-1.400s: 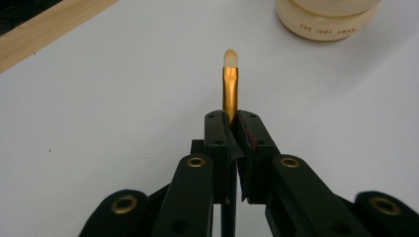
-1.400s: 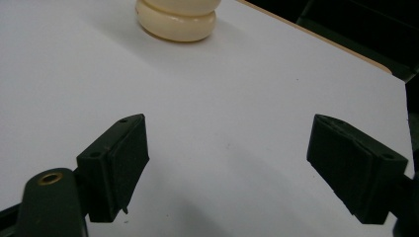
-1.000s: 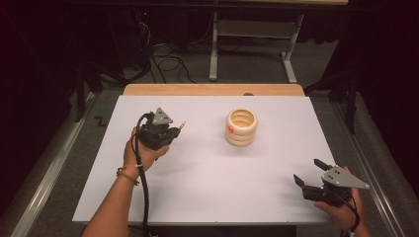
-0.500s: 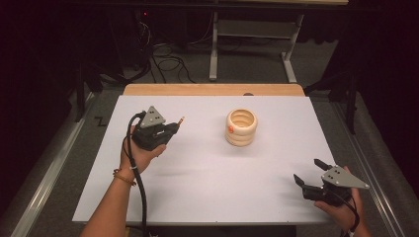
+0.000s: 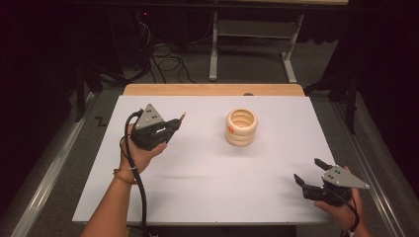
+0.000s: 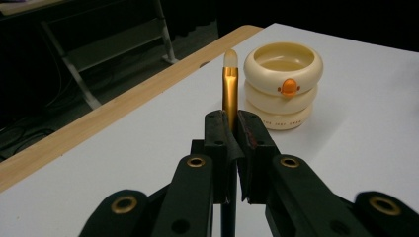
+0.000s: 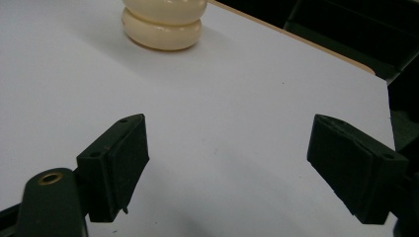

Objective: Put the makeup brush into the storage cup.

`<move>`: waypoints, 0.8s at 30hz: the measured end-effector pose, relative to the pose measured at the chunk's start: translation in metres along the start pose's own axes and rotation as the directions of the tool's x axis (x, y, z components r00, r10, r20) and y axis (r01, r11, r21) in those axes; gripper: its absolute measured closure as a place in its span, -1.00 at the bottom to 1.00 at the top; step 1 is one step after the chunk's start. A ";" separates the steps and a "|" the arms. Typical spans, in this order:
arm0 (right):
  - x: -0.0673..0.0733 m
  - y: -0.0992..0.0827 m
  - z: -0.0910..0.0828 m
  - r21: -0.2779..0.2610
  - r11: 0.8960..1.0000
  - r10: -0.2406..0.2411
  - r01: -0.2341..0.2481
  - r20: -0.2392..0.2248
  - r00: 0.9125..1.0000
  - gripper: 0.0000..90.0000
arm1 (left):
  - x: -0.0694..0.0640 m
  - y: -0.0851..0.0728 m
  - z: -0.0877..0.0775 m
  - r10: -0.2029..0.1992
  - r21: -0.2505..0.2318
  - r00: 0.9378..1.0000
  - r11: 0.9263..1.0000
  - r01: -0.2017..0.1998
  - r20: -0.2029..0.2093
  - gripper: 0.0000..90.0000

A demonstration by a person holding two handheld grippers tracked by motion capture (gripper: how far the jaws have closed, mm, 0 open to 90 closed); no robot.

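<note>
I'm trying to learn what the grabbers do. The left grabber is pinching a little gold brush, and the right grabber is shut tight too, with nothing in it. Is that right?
Not quite. The left gripper does pinch the gold brush, but the right gripper is not shut: the right gripper view shows its jaws standing wide apart over the white table, with nothing between them.

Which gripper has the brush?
The left gripper: its jaws are shut on the gold brush. The right gripper stands open, nothing between its jaws.
</note>
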State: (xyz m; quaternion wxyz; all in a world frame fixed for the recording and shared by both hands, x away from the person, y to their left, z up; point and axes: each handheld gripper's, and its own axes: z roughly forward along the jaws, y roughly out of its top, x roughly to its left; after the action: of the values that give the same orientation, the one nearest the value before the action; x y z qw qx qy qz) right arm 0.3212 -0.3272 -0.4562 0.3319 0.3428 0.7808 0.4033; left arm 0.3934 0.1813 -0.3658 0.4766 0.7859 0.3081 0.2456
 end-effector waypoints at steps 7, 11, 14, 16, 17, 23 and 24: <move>0.000 0.000 0.000 0.001 1.000 -0.002 0.002 0.002 1.000 -0.62 | -0.001 0.015 -0.001 0.014 -0.026 1.000 1.000 -0.014 0.007 0.88; -0.001 0.000 -0.001 0.000 1.000 0.004 -0.004 0.002 1.000 -0.62 | -0.002 0.021 0.001 0.018 -0.036 1.000 0.999 -0.017 0.021 0.88; -0.001 0.000 -0.001 -0.002 1.000 0.006 -0.006 0.001 1.000 -0.62 | -0.003 0.025 0.004 0.026 -0.030 0.999 0.999 -0.026 0.020 0.88; -0.001 0.000 -0.001 -0.002 1.000 0.006 -0.006 0.001 1.000 -0.62 | -0.004 0.028 0.005 0.025 -0.041 0.999 0.999 -0.024 0.027 0.88; -0.001 0.000 -0.001 -0.002 1.000 0.006 -0.006 0.001 1.000 -0.62 | -0.004 0.030 0.005 0.027 -0.044 0.999 0.999 -0.025 0.030 0.88; -0.001 0.000 -0.001 -0.004 1.000 0.007 -0.007 0.001 1.000 -0.63 | -0.006 0.040 0.010 0.036 -0.059 0.998 0.998 -0.033 0.047 0.88; -0.001 0.000 -0.001 -0.003 1.000 0.007 -0.007 0.001 1.000 -0.62 | -0.007 0.042 0.011 0.039 -0.058 0.998 0.998 -0.036 0.050 0.88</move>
State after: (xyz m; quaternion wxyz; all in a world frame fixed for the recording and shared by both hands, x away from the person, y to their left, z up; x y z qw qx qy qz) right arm 0.3209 -0.3284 -0.4559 0.3316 0.3454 0.7787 0.4054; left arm 0.4064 0.1552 -0.3336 0.5020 0.7836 0.2737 0.2431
